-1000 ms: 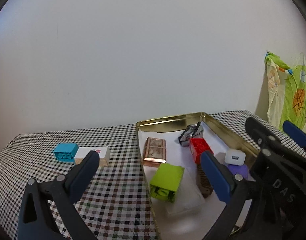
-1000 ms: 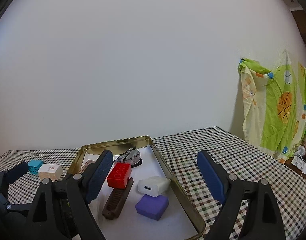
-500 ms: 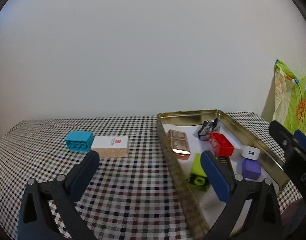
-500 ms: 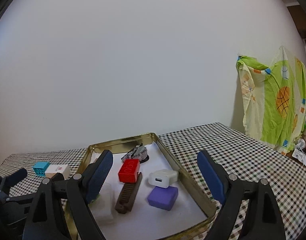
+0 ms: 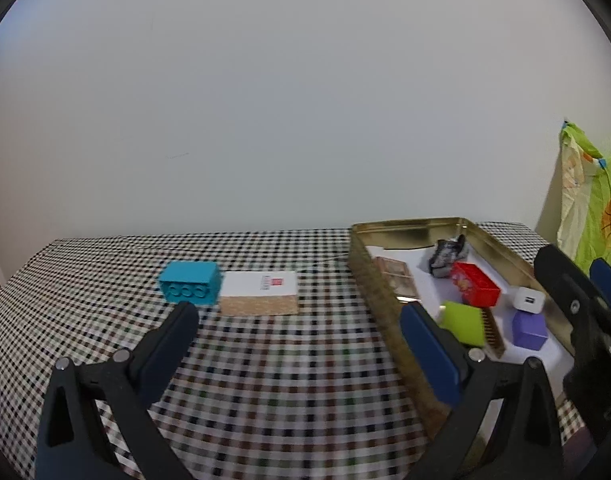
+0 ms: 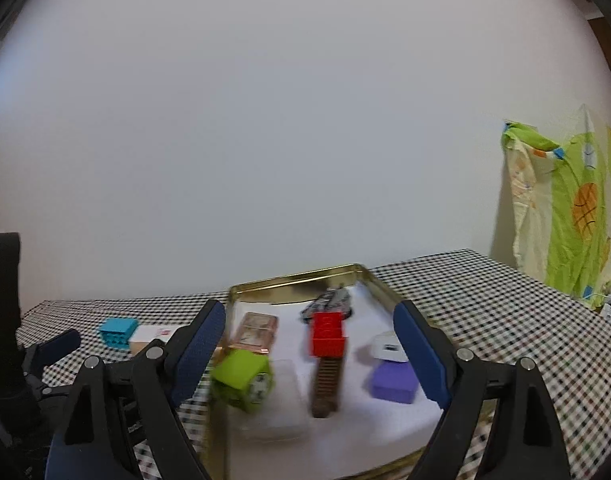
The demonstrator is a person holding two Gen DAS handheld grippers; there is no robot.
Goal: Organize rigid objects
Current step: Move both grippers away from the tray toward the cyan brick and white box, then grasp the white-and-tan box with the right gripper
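Checkered cloth covered the desk [image 5: 265,360] below a plain white wall. From left to right lay a turquoise plastic building brick [image 5: 190,282], touching a white cardboard box with cork-patterned sides [image 5: 260,293], then a gold rectangular metal tin [image 5: 379,300] holding a lime-green cube [image 6: 241,380], a red brick [image 6: 327,334] and a purple block [image 6: 393,382]. Both the left tool [image 5: 295,338] and right tool [image 6: 309,346] were spread wide, gripping nothing.

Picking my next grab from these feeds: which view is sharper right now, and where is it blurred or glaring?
Left wrist view: sharper, blue block and white box crisp; only the near tablecloth smears. Right wrist view: motion-blurred, green block and brown comb streaked. Glare only on the tin's rim. Both bend edges, fisheye.
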